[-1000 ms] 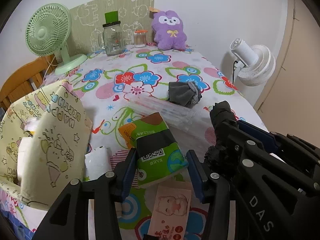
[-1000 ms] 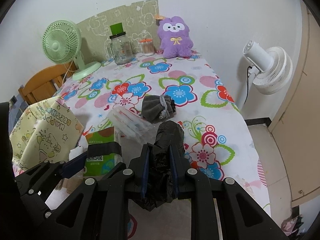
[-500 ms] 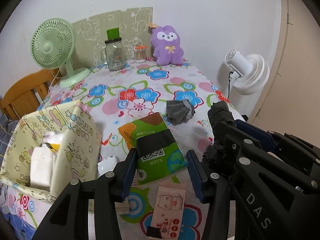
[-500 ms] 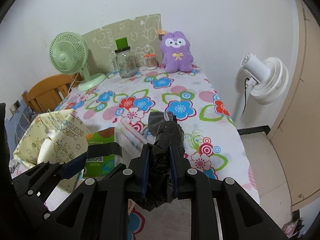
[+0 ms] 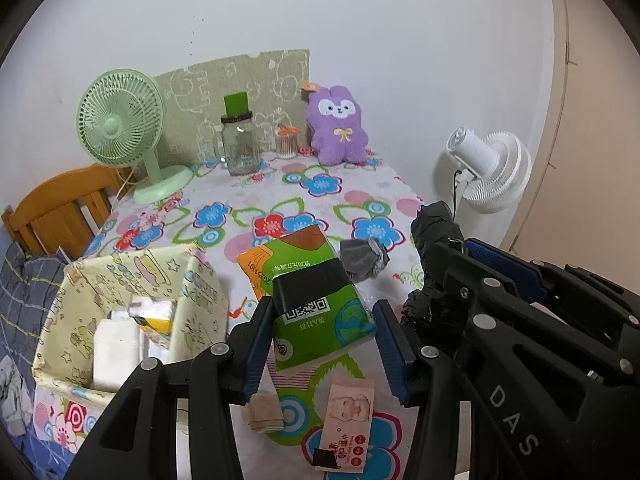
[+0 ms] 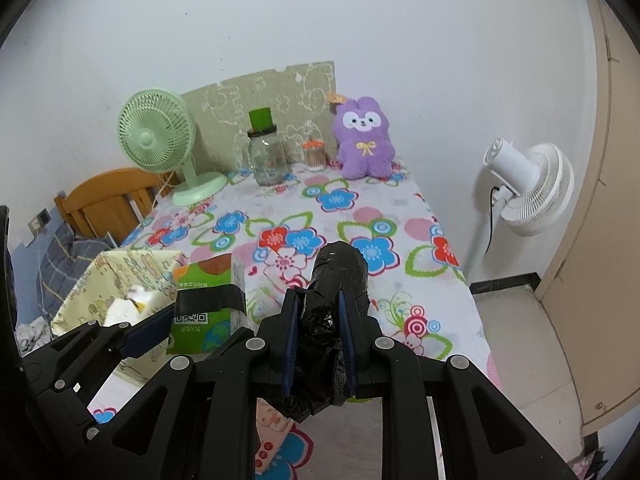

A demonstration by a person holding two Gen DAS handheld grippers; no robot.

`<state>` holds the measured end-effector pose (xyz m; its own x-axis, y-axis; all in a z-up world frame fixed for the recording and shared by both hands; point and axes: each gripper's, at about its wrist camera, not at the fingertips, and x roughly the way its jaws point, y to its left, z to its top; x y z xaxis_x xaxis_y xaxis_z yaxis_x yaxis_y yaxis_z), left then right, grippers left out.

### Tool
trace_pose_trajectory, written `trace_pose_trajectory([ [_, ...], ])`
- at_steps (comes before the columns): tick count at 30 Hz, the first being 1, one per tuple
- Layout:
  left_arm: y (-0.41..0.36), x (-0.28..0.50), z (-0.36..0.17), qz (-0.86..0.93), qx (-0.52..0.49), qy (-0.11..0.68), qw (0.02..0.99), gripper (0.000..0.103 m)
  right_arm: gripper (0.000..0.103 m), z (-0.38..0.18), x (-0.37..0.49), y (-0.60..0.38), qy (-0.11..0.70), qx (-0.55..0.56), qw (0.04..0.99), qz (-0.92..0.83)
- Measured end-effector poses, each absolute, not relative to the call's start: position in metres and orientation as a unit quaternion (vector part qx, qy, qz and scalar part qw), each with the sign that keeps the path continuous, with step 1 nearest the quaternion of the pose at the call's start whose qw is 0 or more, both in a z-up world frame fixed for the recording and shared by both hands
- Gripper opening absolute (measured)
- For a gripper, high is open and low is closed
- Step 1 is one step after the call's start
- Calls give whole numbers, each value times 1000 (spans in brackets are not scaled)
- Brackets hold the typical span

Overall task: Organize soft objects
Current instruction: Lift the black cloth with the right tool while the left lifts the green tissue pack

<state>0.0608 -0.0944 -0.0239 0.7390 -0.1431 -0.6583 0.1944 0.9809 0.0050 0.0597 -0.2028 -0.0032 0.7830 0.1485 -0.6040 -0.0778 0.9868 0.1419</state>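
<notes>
My left gripper (image 5: 322, 332) is shut on a green tissue pack (image 5: 316, 296) and holds it above the flowered table, just right of the yellow fabric storage box (image 5: 200, 300). The pack also shows in the right wrist view (image 6: 202, 300). My right gripper (image 6: 318, 320) is shut on a roll of black plastic bags (image 6: 336, 280), held high over the table's near right part; the roll also shows in the left wrist view (image 5: 436, 228). A grey bunched sock (image 5: 364, 258) lies on the table behind the pack. A purple plush bunny (image 6: 362, 140) sits at the far edge.
White packs lie inside the storage box (image 5: 120, 336). A pink wipes packet (image 5: 346, 424) and a beige folded cloth (image 5: 264, 414) lie below the left gripper. A green desk fan (image 5: 124, 128), glass jar (image 5: 239, 144) and swab jar (image 5: 286, 142) stand at the back. A white floor fan (image 6: 524, 188) stands right of the table.
Both grippers have risen and pulled back from the table with their loads. The table looks farther away, and the inside of the storage box has come into view.
</notes>
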Motion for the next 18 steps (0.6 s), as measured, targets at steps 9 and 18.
trace_pose_trajectory([
  [9,-84,53,-6,-97,37,331,938,51,22,18,50,-193,309,55,947,63],
  [18,-68,53,-4,-94,34,331,938,51,22,22,51,-178,309,46,948,65],
])
